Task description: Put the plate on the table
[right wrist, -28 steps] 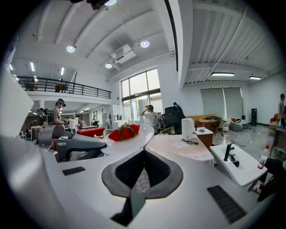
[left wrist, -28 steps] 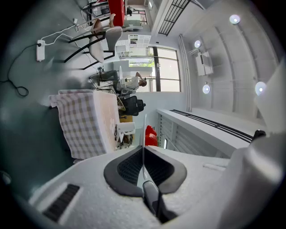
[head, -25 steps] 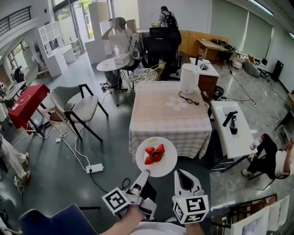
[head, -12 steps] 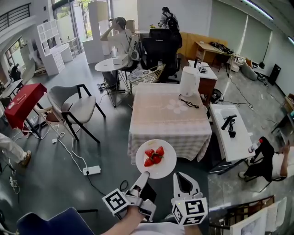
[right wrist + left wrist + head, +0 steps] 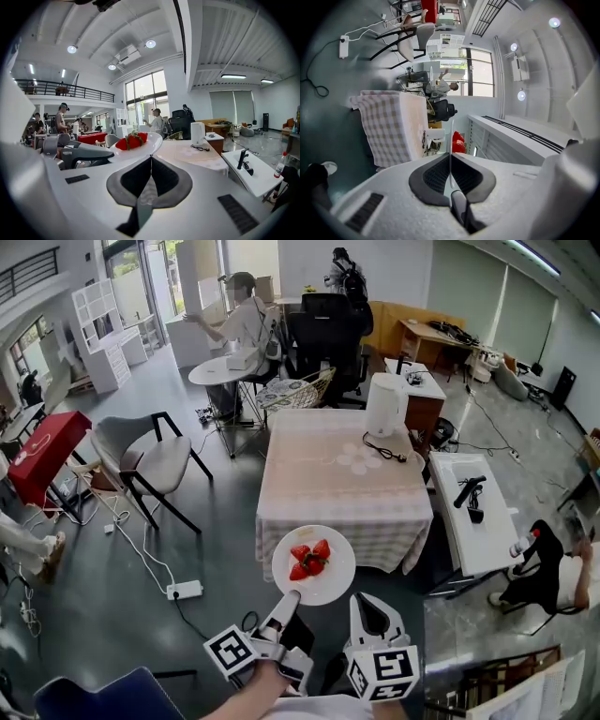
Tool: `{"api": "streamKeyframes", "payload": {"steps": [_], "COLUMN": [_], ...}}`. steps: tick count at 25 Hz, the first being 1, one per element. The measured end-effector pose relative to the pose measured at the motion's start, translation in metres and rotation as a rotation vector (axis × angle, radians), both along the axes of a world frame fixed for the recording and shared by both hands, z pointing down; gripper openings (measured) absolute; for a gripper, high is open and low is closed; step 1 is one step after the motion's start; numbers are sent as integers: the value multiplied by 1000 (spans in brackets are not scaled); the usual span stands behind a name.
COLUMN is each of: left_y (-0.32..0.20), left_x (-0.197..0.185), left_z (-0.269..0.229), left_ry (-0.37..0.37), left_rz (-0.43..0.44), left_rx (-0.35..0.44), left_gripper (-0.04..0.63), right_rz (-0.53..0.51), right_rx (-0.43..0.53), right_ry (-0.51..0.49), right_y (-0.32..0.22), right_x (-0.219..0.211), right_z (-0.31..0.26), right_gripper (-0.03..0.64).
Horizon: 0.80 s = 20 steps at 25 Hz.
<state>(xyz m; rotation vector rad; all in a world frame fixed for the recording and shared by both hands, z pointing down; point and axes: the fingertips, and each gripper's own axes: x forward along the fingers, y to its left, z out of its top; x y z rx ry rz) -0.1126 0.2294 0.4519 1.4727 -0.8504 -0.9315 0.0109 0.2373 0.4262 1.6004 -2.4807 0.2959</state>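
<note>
A white plate with red strawberries hangs in the air just short of the near edge of the table, which has a checked cloth. My left gripper is shut on the plate's near rim. In the left gripper view the plate shows edge-on, pinched between the pads. My right gripper hangs beside it on the right, shut and empty, apart from the plate. The right gripper view shows the plate, the strawberries and the left gripper to its left.
A white kettle and a black cable sit at the table's far right. A white side table with a black tool stands to the right. At the left are a chair and a power strip. People sit beyond.
Both grippers and the plate have drifted a little toward the table, and the left gripper's hold is unchanged. The seated person at the back has stretched an arm out.
</note>
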Motion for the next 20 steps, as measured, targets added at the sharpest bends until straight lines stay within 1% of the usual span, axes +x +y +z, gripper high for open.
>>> {"api": "streamKeyframes", "payload": {"steps": [9,13,16,20], "left_y": [-68,-98,-115,-135], "left_x": [32,49,59,75], "left_z": [15,20,22,19], "left_ry": [2,-12,-16,-26], "left_rz": [-33,-41,-58,-76], "left_rx": [-43,-56,-74,-77], "left_gripper": [15,15,15,15], "right_rz": [-47,-58,-86,-115], "right_rx": [-43,-54,-58,-56], "right_ry": [5,6,4,4], "right_y": [-77,-113,-133,-154], "right_x": [35,55,63,76], "right_z": [16,16,17,13], "right_gripper": [5,5,5,5]}}
